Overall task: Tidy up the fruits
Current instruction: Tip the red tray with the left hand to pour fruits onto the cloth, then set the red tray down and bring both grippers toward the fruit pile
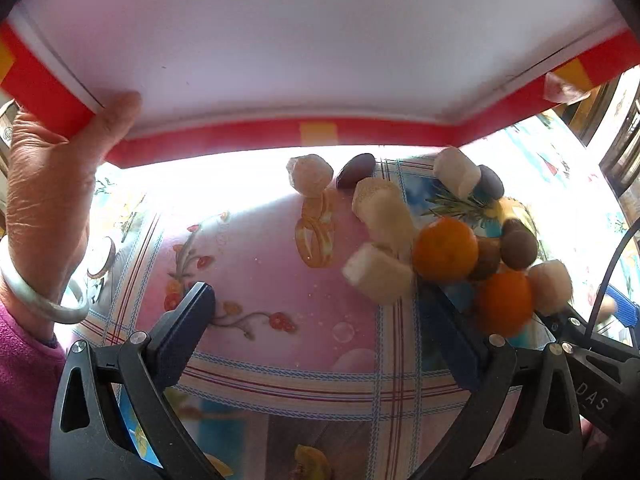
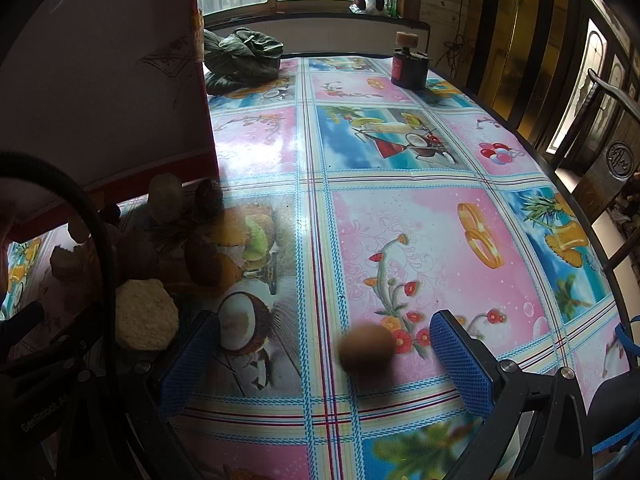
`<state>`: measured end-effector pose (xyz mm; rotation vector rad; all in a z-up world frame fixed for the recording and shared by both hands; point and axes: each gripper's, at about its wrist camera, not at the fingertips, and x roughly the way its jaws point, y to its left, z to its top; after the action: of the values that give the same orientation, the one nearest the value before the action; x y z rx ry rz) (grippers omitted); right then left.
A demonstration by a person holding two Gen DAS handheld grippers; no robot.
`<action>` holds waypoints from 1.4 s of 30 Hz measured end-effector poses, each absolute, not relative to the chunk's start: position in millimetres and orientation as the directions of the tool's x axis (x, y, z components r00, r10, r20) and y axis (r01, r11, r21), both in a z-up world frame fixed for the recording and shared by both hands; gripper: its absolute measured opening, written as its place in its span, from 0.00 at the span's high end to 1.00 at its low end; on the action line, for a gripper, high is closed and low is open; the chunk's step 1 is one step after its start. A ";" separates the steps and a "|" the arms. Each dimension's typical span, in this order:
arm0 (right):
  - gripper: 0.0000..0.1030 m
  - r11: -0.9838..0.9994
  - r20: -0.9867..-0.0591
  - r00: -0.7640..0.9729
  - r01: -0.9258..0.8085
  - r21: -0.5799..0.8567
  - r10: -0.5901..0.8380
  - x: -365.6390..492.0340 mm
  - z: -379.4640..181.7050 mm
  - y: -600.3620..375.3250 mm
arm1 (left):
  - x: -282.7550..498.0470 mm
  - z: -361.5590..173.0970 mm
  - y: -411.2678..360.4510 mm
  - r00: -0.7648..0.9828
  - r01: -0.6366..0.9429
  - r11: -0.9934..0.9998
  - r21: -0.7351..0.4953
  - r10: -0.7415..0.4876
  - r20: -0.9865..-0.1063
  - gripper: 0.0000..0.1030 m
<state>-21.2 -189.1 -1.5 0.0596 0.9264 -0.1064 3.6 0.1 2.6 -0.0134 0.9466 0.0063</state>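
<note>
**Both claws spread wide, fruit loose on the table**

In the left wrist view we see our left gripper (image 1: 316, 332) with its jaws set far apart, nothing between them and nothing touching either pad; only the patterned tablecloth (image 1: 256, 264) shows through the gap. Above it a bare hand (image 1: 52, 184) with a pale bangle grips the corner of a red-edged white box (image 1: 280, 60), tilted over the table. Below the box's rim the fruits are scattered and blurred: pale cut chunks (image 1: 380, 208), two oranges (image 1: 446, 250), brown kiwis (image 1: 519, 246) and dark plums (image 1: 356, 170), lying close together ahead and to the right of the right-hand finger.

In the right wrist view our right gripper (image 2: 324, 356) is likewise released, its blue pads wide apart. A blurred brown round fruit (image 2: 366, 348) sits on the cloth between them, touching neither pad. The remaining fruit pile (image 2: 160, 248) lies to the left, beside the box's wall.
</note>
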 end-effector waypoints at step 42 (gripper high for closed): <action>0.00 0.993 -0.800 0.596 0.117 0.004 -0.067 -22.9 -0.5 -189.0 | 1.5 5.2 2.5 0.584 -0.012 1.000 -0.009 0.000 -0.812 0.00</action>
<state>-22.9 -189.0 -0.5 0.0585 0.9263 -0.1070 1.5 2.5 5.2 -0.0137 0.9471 0.0070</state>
